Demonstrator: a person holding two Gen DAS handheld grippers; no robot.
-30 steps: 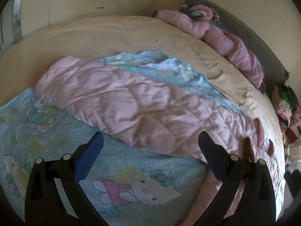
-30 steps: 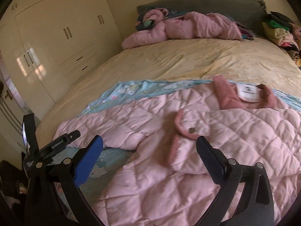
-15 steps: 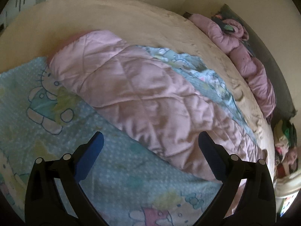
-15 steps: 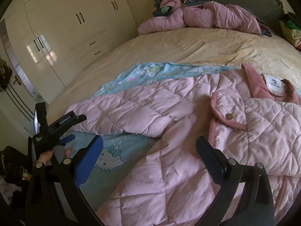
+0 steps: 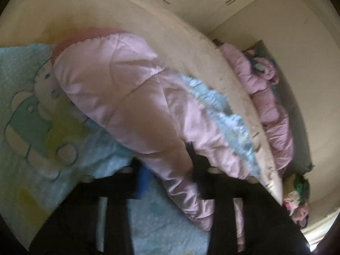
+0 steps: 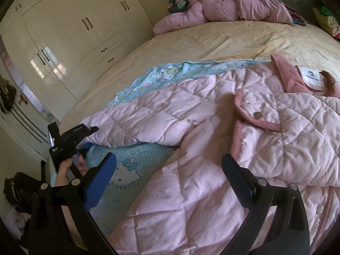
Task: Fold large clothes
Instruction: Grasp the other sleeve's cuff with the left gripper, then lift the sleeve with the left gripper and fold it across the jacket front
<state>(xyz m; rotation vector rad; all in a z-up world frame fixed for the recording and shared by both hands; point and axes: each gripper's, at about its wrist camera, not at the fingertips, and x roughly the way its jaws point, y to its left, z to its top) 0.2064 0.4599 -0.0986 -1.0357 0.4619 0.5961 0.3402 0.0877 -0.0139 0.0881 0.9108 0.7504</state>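
Now left hand-held gripper (image 5: 167, 176) pinching sleeve (image 5: 119, 89) edge.

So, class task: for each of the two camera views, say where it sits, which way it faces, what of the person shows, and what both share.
Left wrist view: on the left gripper, low over the bed, facing along the pink quilted jacket's sleeve; its fingers pinch that sleeve. No hand visible.
Right wrist view: on the right gripper, open above the jacket, facing the wardrobe and headboard; the person's left hand holding the left gripper shows.
Shared: the jacket, the Hello Kitty blanket, the pink clothes pile.
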